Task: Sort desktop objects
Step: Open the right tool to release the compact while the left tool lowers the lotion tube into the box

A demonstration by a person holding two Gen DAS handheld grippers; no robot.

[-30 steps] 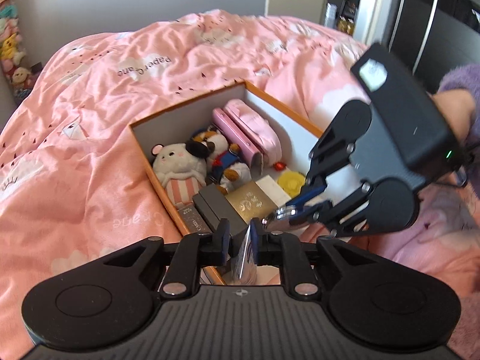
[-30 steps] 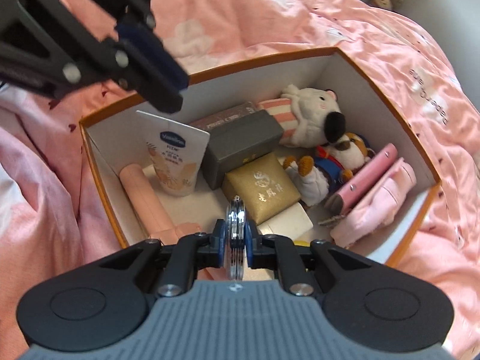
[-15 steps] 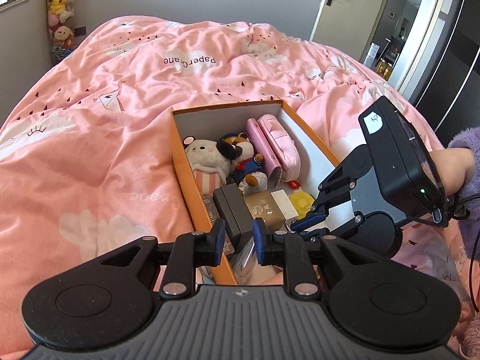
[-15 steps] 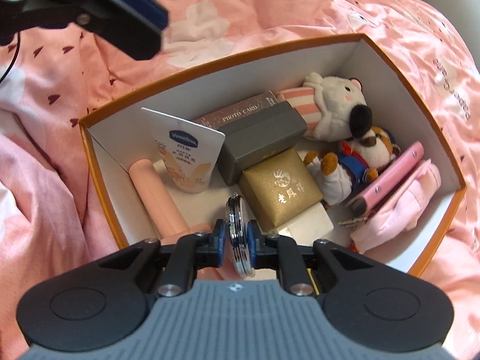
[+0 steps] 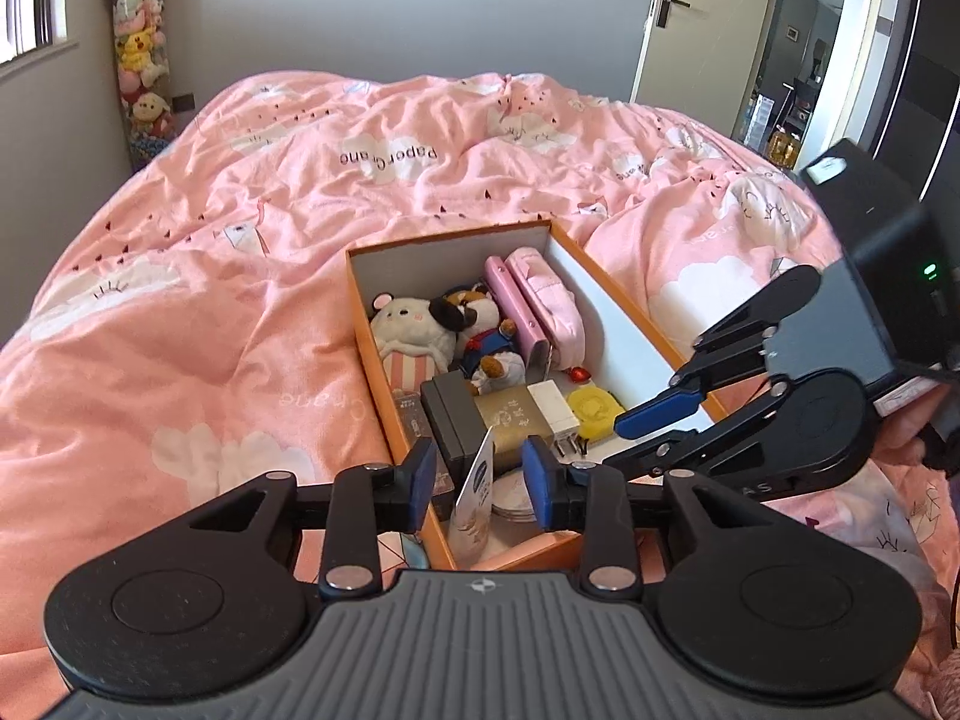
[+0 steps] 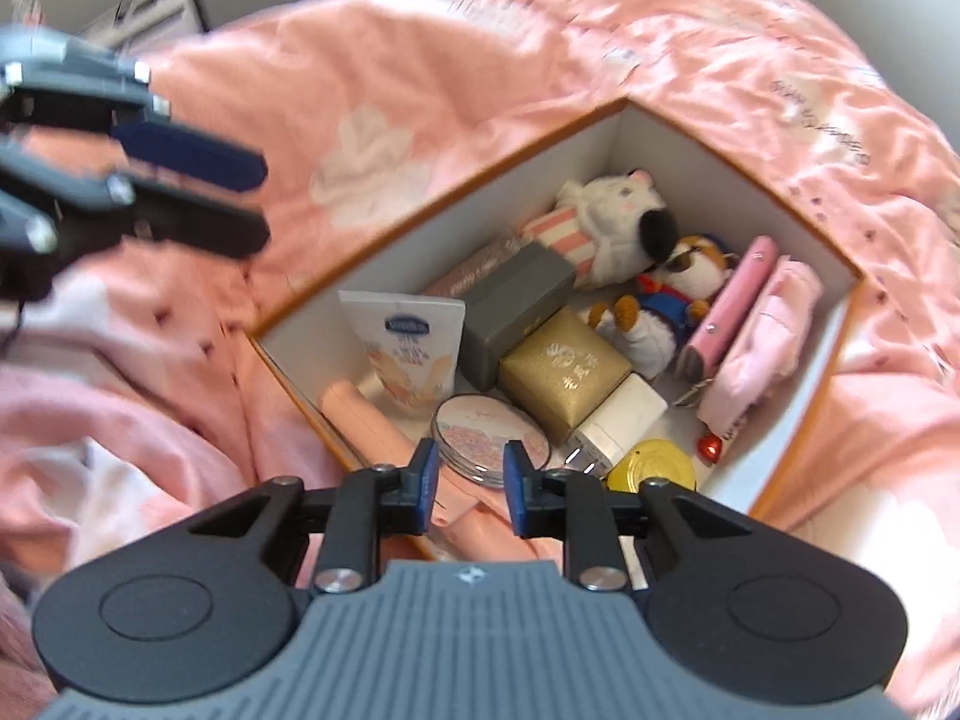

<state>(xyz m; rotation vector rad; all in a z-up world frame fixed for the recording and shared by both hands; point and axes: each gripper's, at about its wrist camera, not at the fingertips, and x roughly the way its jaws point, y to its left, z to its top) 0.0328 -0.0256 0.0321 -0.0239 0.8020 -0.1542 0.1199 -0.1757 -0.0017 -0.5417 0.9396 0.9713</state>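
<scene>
Both tools have let go and lifted: left tool (image 5: pixel 478 476) and right tool (image 6: pixel 467 478) opening, empty. Tube (image 6: pixel 411 343) leans at box's (image 6: pixel 798 240) 7 o'clock corner, compact (image 6: pixel 489 435) flat beside it; tube may topple.

The box (image 6: pixel 606 138) sits on my bed (image 5: pixel 240 276). Seen from my right wrist, everything lies inside the box: tube (image 6: pixel 411 354) leaning at its left wall, compact (image 6: pixel 489 438) just before the tube, case (image 6: pixel 519 312) right of the tube, card box (image 6: pixel 564 372) before the case, charger (image 6: pixel 618 420) at its near corner, plush toys (image 6: pixel 636 228) behind, and pouch (image 6: pixel 762 336) along the right wall.
</scene>
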